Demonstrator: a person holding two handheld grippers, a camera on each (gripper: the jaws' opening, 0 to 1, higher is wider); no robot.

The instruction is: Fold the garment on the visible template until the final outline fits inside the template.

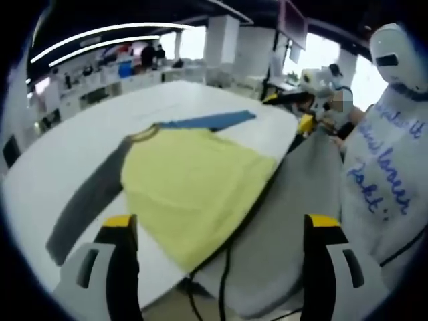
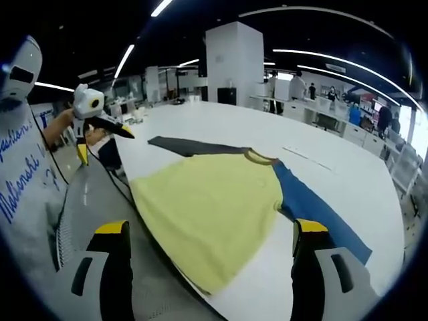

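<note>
In the left gripper view, the left tool (image 1: 221, 231) stands with its two yellow-tipped jaws wide apart and nothing between them, hovering over the near edge of the white desk (image 1: 60, 160). On the desk lies the garment (image 1: 190, 184), a yellow shirt spread flat with its hem toward the camera; here its grey sleeve (image 1: 90, 197) runs out to the left and its blue sleeve (image 1: 210, 121) stretches away behind the collar. To the right of the desk stands a white robot figure (image 1: 394, 134) with blue handwriting on its body, and a grey surface (image 1: 294, 200) lies between it and the desk edge. In the right gripper view, the same figure (image 2: 20, 154) sits at the far left, and the right tool (image 2: 210, 237) likewise has its jaws spread open and empty above the desk edge. From this side the shirt's (image 2: 210, 210) grey sleeve (image 2: 190, 146) lies beyond the body, while the blue sleeve (image 2: 314, 210) reaches right, passing beside the right jaw. This view also takes in a white pillar (image 2: 233, 63) beyond the desk.
</note>
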